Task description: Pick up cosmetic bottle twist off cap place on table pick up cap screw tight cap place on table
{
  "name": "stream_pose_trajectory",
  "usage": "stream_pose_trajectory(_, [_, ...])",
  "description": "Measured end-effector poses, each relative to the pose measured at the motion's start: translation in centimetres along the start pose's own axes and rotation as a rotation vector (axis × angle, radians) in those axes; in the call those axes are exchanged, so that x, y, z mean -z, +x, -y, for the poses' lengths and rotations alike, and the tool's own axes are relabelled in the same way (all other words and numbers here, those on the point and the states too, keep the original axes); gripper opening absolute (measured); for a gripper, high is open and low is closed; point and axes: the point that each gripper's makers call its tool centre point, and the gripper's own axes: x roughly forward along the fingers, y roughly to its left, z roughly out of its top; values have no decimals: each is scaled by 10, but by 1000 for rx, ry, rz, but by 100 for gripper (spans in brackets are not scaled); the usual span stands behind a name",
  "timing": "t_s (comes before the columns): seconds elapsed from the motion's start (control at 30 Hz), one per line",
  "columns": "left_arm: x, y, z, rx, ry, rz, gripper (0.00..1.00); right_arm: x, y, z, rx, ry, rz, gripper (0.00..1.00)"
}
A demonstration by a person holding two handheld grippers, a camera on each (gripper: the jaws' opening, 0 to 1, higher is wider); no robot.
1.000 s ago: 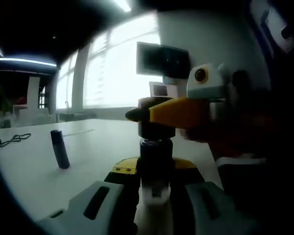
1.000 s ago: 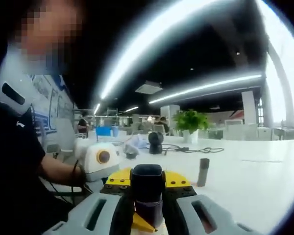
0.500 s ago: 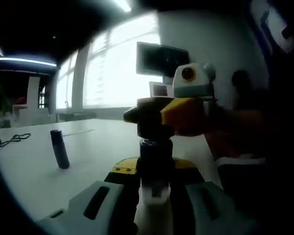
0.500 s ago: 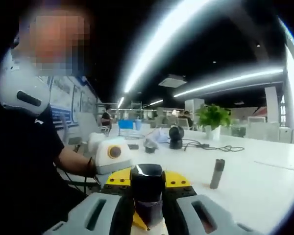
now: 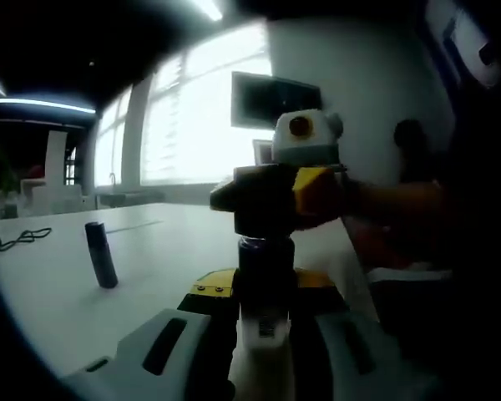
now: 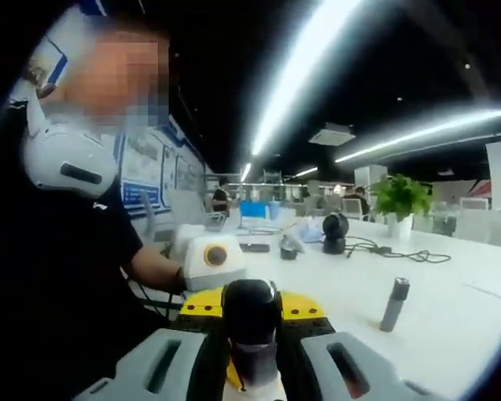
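My left gripper [image 5: 263, 334] is clamped on the slim dark cosmetic bottle [image 5: 265, 276], upright above the white surface [image 5: 58, 292]; my right gripper [image 6: 250, 351] pinches its glossy black cap [image 6: 250, 307] — I twist squarely, bottle steady, no tilting.

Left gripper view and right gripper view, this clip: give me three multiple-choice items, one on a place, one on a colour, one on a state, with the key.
1. Where does the small dark cylinder stand?
A. on the white table, apart from both grippers
B. between the left gripper's jaws
C. lying on the floor

2. What colour is the cap?
A. white
B. black
C. red

3. How does the right gripper stand to the cap?
A. open, away from it
B. shut on it
C. resting flat on the table

Key: 1 A, it stands upright alone on the table. 2 B, it shows black between the jaws. 3 B, its jaws clamp the cap atop the bottle that the left gripper holds.
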Motion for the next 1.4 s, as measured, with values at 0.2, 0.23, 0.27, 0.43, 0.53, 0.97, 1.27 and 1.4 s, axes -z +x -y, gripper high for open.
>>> stream_pose_trajectory(0.2, [0,0,1,7,3,2,13,1,2,-6,-88,-15,-18,16])
stream_pose_trajectory(0.23, [0,0,1,9,3,2,13,1,2,-6,-102,-19,-18,16])
stream_pose_trajectory(0.27, [0,0,1,12,2,2,13,0,3,-10,-127,-20,-14,16])
stream_pose_trajectory(0.43, [0,0,3,37,0,3,13,0,3,-13,-221,-8,-11,16])
stream_pose_trajectory(0.53, [0,1,1,53,-13,-1,13,0,6,-12,-258,-7,-22,16])
stream_pose_trajectory(0.97, [0,0,7,113,-15,2,13,0,5,-19,-336,-23,-27,16])
stream_pose_trajectory(1.27, [-1,0,8,115,-10,5,13,0,4,-21,-335,-48,-29,16])
stream_pose_trajectory(1.4, [-1,-1,9,117,-7,6,13,0,4,-23,-337,-57,-30,16])
